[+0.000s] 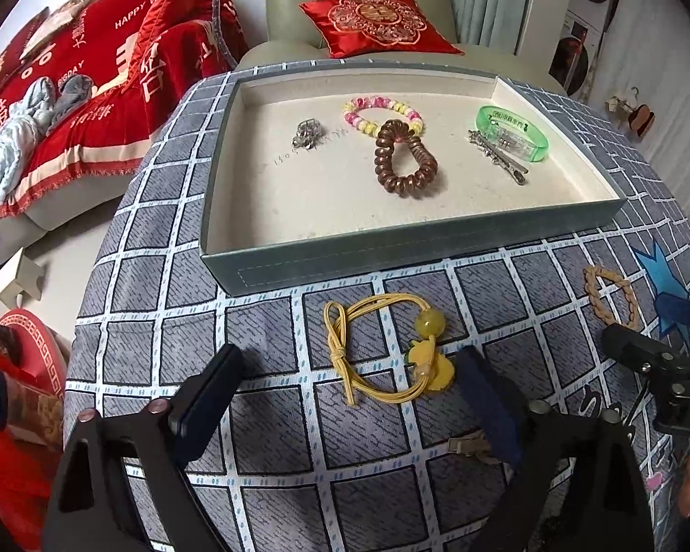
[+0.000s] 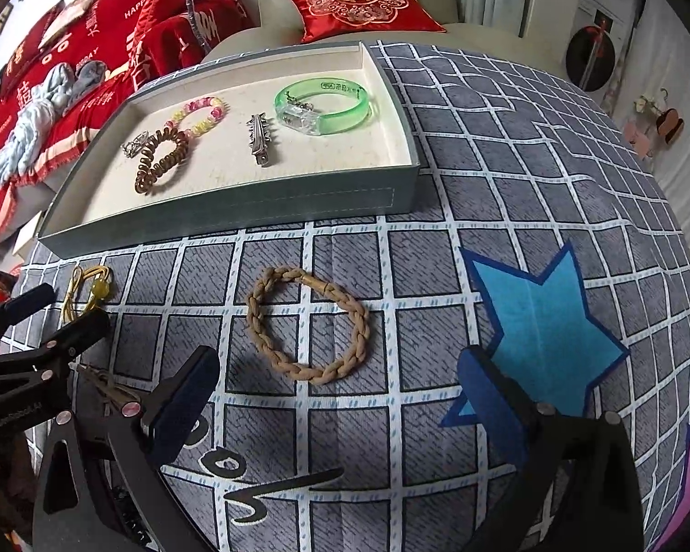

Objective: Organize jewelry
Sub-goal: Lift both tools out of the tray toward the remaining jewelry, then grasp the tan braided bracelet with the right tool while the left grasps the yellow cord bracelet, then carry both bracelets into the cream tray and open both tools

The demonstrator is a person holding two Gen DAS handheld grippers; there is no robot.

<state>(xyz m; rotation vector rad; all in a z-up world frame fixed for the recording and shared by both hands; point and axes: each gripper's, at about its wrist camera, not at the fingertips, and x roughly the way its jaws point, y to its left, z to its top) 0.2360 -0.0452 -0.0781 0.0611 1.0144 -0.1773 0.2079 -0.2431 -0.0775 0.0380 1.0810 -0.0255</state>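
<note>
Nearest us, our left gripper (image 1: 345, 391) hangs with jaws spread wide around the yellow hair tie (image 1: 382, 352) on the checked cloth (image 1: 271, 451). Our right gripper (image 2: 340, 395) is likewise agape just short of the braided tan bracelet (image 2: 308, 324). Beyond lies the grey tray (image 2: 225, 211), holding the brown coil tie (image 1: 405, 158), beaded bracelet (image 1: 382, 115), green bangle (image 2: 322, 103) and silver clip (image 2: 260, 140).
</note>
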